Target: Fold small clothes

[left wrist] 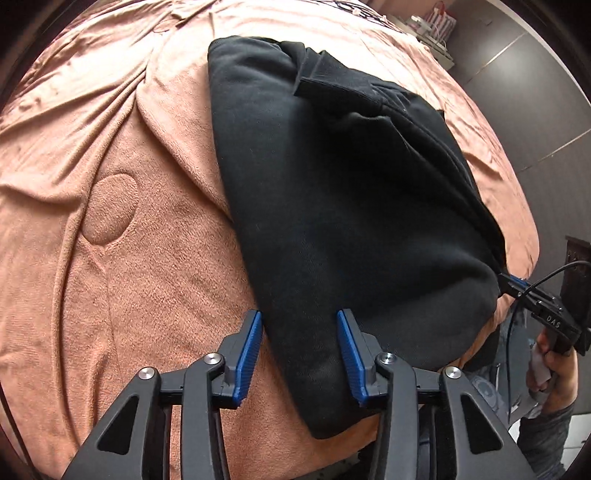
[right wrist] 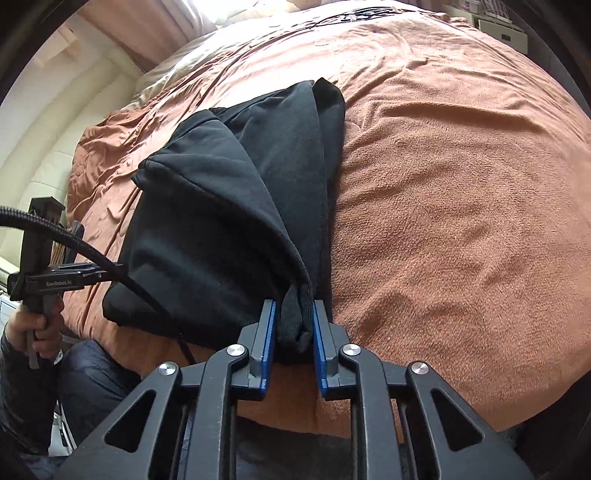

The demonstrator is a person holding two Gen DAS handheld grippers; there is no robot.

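A black garment (left wrist: 332,184) lies folded on a salmon blanket (left wrist: 129,277). My left gripper (left wrist: 300,325) points down over the garment's near left corner. The flat cloth lies between its blue pads (left wrist: 255,336), and the jaws stand apart without bunching it. In the right wrist view my right gripper (right wrist: 294,321) is shut on a bunched fold at the near right corner of the garment (right wrist: 207,206). That right gripper (left wrist: 509,282) also shows at the garment's far right edge in the left wrist view. The left gripper (right wrist: 118,266) shows at the garment's left side.
The blanket (right wrist: 443,221) covers a bed that runs far back and to both sides. A person's hand (right wrist: 33,325) holds the left tool, and a black cable (right wrist: 147,295) crosses the garment's corner. A cream padded headboard (right wrist: 44,147) and a shelf with boxes (left wrist: 436,33) stand beyond the bed.
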